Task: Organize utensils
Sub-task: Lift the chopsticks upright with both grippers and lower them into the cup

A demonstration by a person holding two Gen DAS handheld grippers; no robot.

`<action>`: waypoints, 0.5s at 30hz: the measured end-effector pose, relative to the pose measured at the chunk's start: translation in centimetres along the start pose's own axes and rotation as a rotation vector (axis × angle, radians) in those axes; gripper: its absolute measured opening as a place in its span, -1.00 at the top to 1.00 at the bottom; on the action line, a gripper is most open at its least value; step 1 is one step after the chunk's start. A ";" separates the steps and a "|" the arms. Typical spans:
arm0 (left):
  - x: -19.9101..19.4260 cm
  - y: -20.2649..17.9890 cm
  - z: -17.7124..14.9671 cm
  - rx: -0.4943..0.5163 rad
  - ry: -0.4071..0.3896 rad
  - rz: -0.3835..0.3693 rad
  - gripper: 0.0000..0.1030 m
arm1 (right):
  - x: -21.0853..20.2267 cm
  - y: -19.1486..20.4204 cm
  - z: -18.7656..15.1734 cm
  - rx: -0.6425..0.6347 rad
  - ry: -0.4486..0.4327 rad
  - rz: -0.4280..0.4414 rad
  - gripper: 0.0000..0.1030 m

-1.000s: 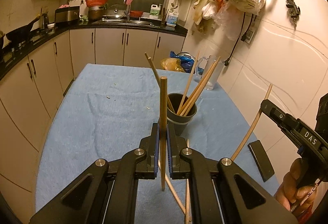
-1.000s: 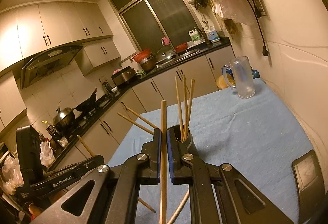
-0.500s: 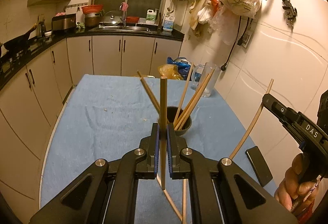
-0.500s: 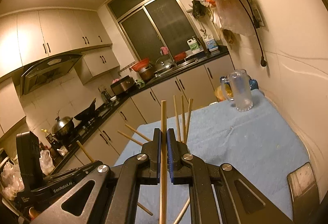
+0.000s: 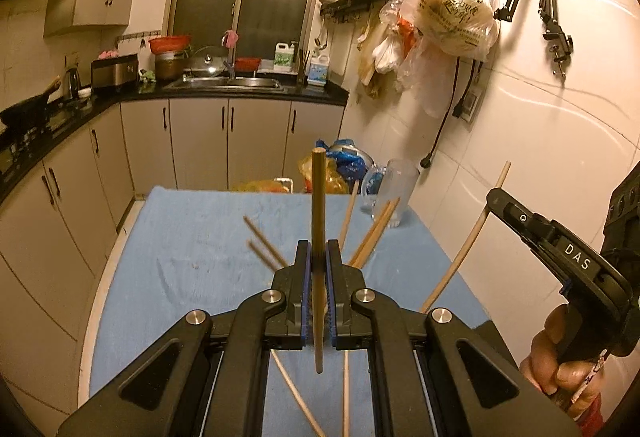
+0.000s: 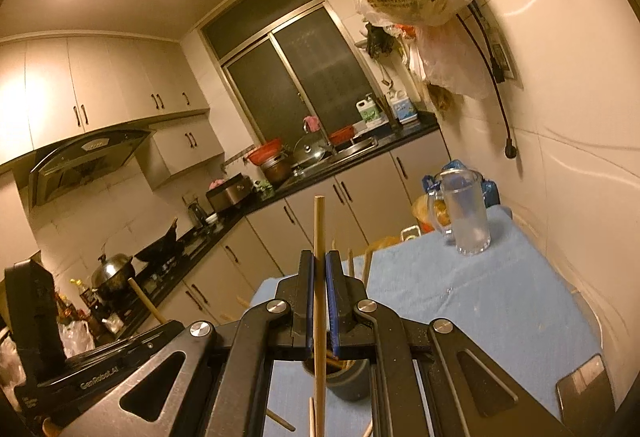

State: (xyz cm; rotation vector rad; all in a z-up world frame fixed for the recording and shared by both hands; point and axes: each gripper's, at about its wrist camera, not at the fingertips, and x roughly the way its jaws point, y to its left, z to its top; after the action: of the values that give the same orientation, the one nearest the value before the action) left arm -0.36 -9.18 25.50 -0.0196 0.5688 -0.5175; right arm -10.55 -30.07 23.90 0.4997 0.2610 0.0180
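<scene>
My left gripper (image 5: 319, 251) is shut on an upright wooden chopstick (image 5: 319, 197), held above the blue cloth. My right gripper (image 6: 320, 263) is shut on another upright chopstick (image 6: 319, 229). In the left wrist view the right gripper (image 5: 494, 199) shows at the right with its pale chopstick (image 5: 468, 249) slanting down, and a hand (image 5: 560, 365) grips its handle. A dark cup (image 6: 352, 381) sits under my right gripper, partly hidden. Several chopsticks (image 5: 376, 233) fan up from behind my left fingers. Loose chopsticks (image 5: 296, 397) lie on the cloth below.
The table's blue cloth (image 5: 192, 257) runs back to a glass mug (image 5: 394, 189) at the far right, by the tiled wall. A dark phone (image 6: 584, 393) lies at the near right. Plastic bags (image 5: 456, 17) hang on the wall. Kitchen cabinets (image 5: 60, 221) stand to the left.
Both grippers have risen with their chopsticks still clamped. The cup has dropped lower in both views and is now hidden behind the left gripper's fingers.
</scene>
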 end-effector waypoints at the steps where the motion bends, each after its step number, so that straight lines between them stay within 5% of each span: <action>1: 0.1 0.0 0.5 0.001 -0.007 0.000 0.88 | 0.3 0.1 0.4 0.000 -0.007 -0.003 0.87; 15: 4.0 1.0 4.4 -0.064 -0.060 0.005 0.88 | 4.6 0.2 3.2 0.028 -0.095 -0.058 0.87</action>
State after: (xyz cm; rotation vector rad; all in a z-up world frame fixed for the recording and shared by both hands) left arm 5.25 -10.72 27.07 -0.0942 0.5267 -0.4922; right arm -5.26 -31.02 25.63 0.5193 0.1832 -0.0660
